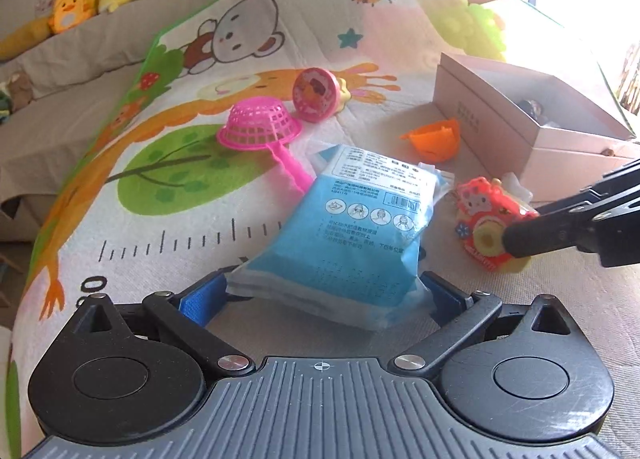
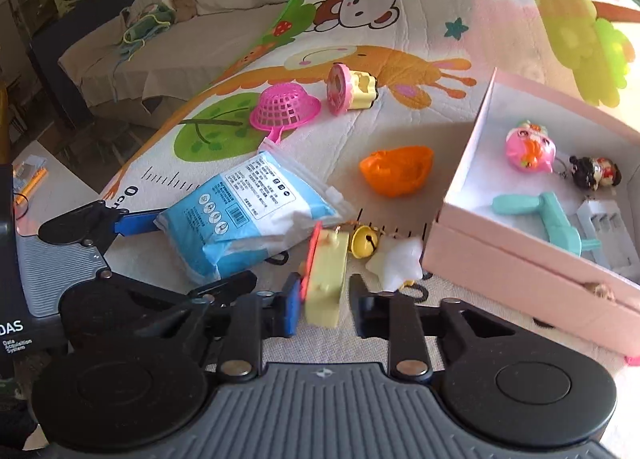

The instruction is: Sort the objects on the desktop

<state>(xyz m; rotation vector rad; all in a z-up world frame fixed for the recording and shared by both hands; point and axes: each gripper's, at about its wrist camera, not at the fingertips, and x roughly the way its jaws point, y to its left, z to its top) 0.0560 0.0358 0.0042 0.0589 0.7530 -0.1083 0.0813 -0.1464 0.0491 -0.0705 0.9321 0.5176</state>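
My left gripper (image 1: 320, 295) has its blue pads against both sides of the near end of a blue and white packet (image 1: 348, 227), which lies on the play mat (image 1: 168, 243). My right gripper (image 2: 322, 299) is shut on a red and yellow toy camera (image 2: 326, 283), held edge-on between the fingers. From the left wrist view, a black finger of the right gripper (image 1: 532, 237) presses on that toy camera (image 1: 482, 219). A yellow bell (image 2: 362, 245) and a white star (image 2: 396, 263) hang from the toy. The pink open box (image 2: 472, 259) stands just to the right.
On the mat lie a pink strainer (image 1: 260, 125), a round pink and yellow toy (image 1: 314, 93) and an orange cup (image 1: 436, 139). The box holds a pink figure (image 2: 530, 149), a dark doll (image 2: 596, 173), a teal piece (image 2: 548, 215) and a white part. A sofa with plush toys lies behind.
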